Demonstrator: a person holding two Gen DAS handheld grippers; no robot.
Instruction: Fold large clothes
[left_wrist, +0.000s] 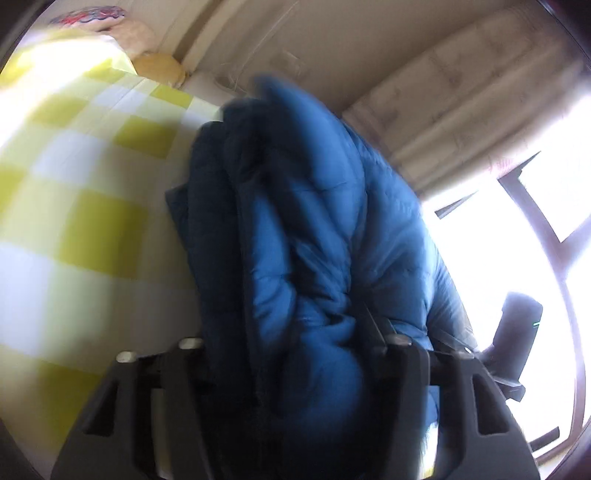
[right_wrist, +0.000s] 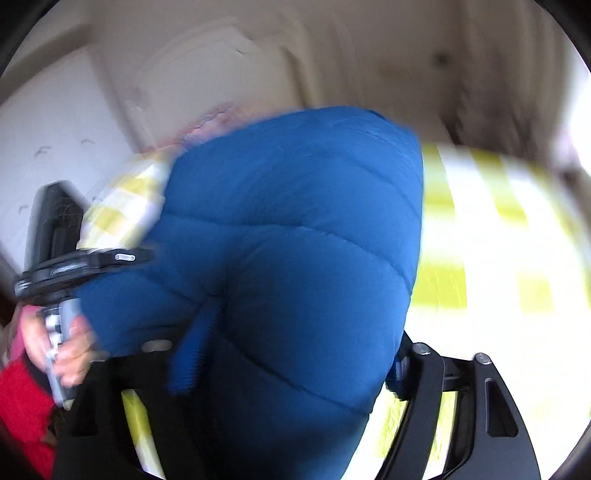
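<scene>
A blue quilted puffer jacket (left_wrist: 314, 229) with a dark lining fills the middle of the left wrist view, bunched in thick folds. My left gripper (left_wrist: 291, 347) is shut on the jacket, its fingers buried in the fabric. In the right wrist view the same jacket (right_wrist: 295, 240) bulges between the jaws. My right gripper (right_wrist: 291, 354) is shut on the jacket, held above the yellow-and-white checked cloth (right_wrist: 480, 240). Both views are blurred by motion. The fingertips are hidden by the fabric.
The checked cloth (left_wrist: 66, 192) covers the surface at left. Pillows (left_wrist: 122, 29) lie at its far end by a beige wall. A bright window (left_wrist: 517, 240) is at right. The left gripper's body and the hand holding it (right_wrist: 66, 343) show at the left edge.
</scene>
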